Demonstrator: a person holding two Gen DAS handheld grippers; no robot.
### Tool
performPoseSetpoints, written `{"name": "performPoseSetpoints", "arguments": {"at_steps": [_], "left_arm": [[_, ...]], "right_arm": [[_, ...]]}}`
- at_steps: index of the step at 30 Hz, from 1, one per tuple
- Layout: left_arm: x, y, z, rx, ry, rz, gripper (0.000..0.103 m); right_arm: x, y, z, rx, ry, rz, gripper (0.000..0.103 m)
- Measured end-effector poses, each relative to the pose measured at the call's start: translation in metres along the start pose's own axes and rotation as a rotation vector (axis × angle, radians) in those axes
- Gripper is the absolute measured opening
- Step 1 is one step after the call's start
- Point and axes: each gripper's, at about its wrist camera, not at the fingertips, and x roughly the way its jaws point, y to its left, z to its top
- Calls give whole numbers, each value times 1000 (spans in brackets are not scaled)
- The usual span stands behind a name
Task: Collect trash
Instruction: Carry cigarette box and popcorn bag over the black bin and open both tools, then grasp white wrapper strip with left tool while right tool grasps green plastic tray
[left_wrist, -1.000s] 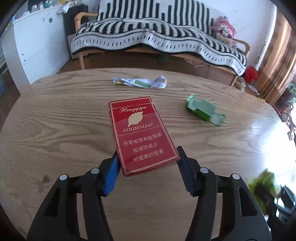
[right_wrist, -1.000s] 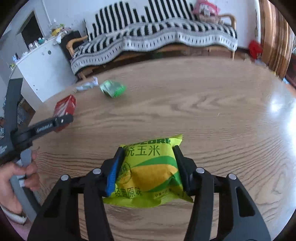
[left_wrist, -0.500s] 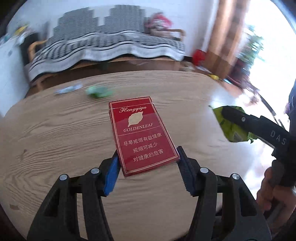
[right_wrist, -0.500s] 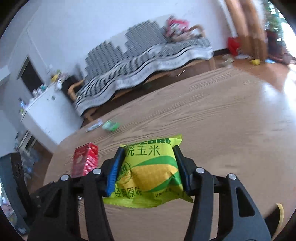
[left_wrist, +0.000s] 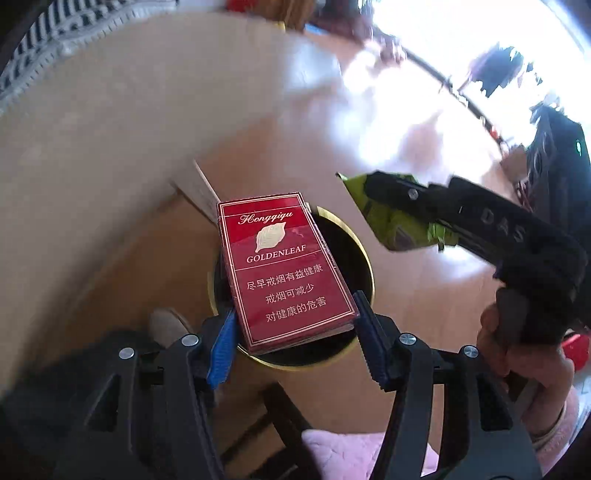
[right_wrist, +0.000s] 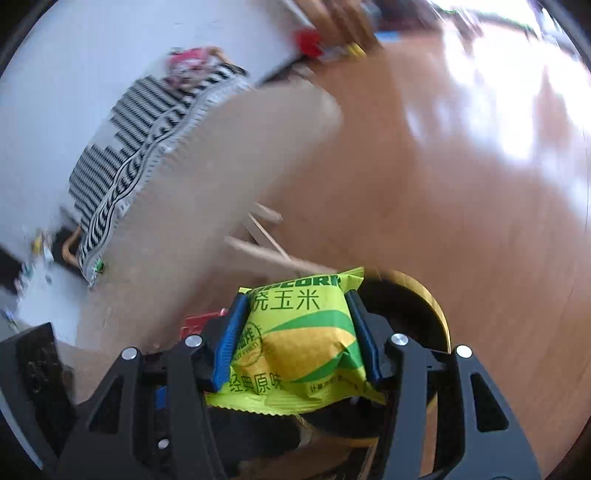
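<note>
Over the dark mouth of the bin (left_wrist: 364, 258), the left gripper (left_wrist: 293, 325) holds a red cigarette pack (left_wrist: 282, 269) flat between its blue pads, jaws about half open and pressing on the pack's two long edges near its bottom end. The pack juts forward past the fingertips and covers much of the bin's opening; its far end lies over the brass-coloured rim on the side toward the table (left_wrist: 110, 147), so a release now might clip that rim. To do this step well, the person would likely bring the pack further over the middle of the opening, tip its free end downward, and only then spread the jaws, letting it slide off the pads rather than hang on one.

Further right in the left wrist view, the right gripper (left_wrist: 369, 188) comes in from the side, held by a hand (left_wrist: 517, 343), with a yellow-green snack bag (left_wrist: 399, 229) in it. The right wrist view shows that bag (right_wrist: 295, 339) squeezed between the right gripper's (right_wrist: 295, 339) pads at roughly half opening, its puffed body bulging past them. It hangs over the near part of the bin (right_wrist: 432, 302), whose rim curves just beyond the right-hand finger. Since the bag is soft and light, a full, clean opening of the jaws directly above the hole should serve best, and dropping one item at a time would keep the two grippers from fouling each other.
</note>
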Motion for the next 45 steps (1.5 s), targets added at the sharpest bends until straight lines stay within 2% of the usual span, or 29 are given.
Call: {"name": "performPoseSetpoints", "arguments": {"at_steps": [5, 10, 12, 13, 14, 15, 16, 17, 20, 23, 25, 27, 30, 31, 33, 35, 38, 39, 40, 43, 45], "left_arm": [[25, -4, -3, 10, 68, 21, 57], [34, -1, 4, 3, 84, 10, 57], [38, 2, 8, 25, 95, -4, 58], [38, -5, 4, 56, 102, -16, 61], [36, -5, 5, 75, 97, -24, 81], [32, -2, 4, 79, 82, -24, 93], [22, 1, 5, 77, 26, -20, 97], [18, 3, 7, 75, 3, -21, 97], [-5, 18, 18, 41, -42, -21, 97], [-47, 49, 28, -36, -132, -23, 97], [-77, 78, 31, -93, -190, -11, 97], [-112, 115, 29, -148, -254, 15, 97], [-160, 181, 21, -235, -329, 146, 97], [-177, 209, 14, -259, -346, 215, 97], [-201, 257, 0, -301, -357, 356, 97], [-216, 293, -14, -344, -355, 428, 97], [-235, 351, -33, -428, -335, 443, 97], [-238, 366, -36, -455, -330, 441, 97], [-239, 386, -37, -487, -323, 441, 97], [-241, 433, -43, -543, -299, 462, 97], [-238, 463, -44, -566, -274, 470, 97]], "right_arm": [[13, -36, -12, 40, 43, -30, 53], [19, -34, -13, 44, 61, -39, 53], [20, -34, -10, 56, 80, -17, 56], [17, -37, -8, 79, 77, 0, 64], [13, -39, -6, 97, 72, 11, 86], [8, -41, -2, 121, 57, 16, 94], [3, -41, 2, 134, 29, 19, 97], [-3, -43, 5, 142, 0, 12, 97], [-19, -44, 15, 140, -69, -78, 97], [-30, -28, 21, 79, -152, -206, 97], [-30, -5, 24, -7, -188, -251, 97], [-25, 22, 27, -94, -200, -257, 97], [-10, 65, 33, -179, -182, -223, 97], [-6, 78, 36, -199, -173, -211, 97], [5, 111, 43, -248, -158, -182, 97], [20, 154, 49, -326, -149, -162, 97], [46, 225, 51, -466, -119, -102, 97], [64, 260, 48, -527, -93, -56, 97], [75, 278, 45, -562, -75, -29, 97], [128, 356, 25, -751, 2, 70, 97], [162, 398, 8, -873, 47, 91, 97]]}}
